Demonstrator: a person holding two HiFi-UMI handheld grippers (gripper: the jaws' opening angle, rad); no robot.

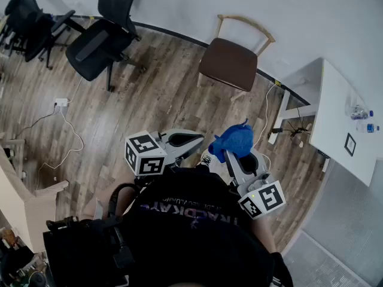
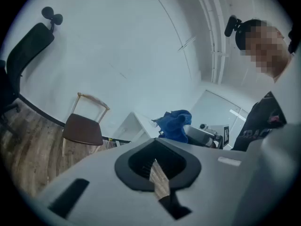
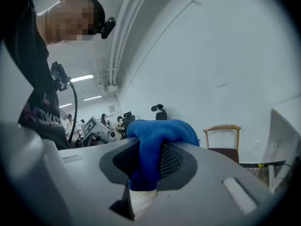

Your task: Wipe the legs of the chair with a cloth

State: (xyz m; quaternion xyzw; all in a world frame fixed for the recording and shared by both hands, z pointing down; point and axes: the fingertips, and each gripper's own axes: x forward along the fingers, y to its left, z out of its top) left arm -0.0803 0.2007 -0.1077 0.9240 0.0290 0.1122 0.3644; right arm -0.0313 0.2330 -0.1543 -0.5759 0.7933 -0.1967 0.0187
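The blue cloth [image 3: 151, 147] is clamped in the right gripper [image 1: 237, 152]; the left gripper [image 1: 190, 141] is closed, empty. The wooden chair [image 1: 230, 63] is set well apart by the wall [image 1: 179, 5]; all wiping is judged outstanding.

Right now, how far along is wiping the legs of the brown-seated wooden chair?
Done: the crumpled blue cloth is clamped in the right gripper. In hand: both grippers sit near the person's body, the left gripper shut and empty. Left: the brown-seated wooden chair stands away by the wall, cloth nowhere near its legs, so all wiping remains.
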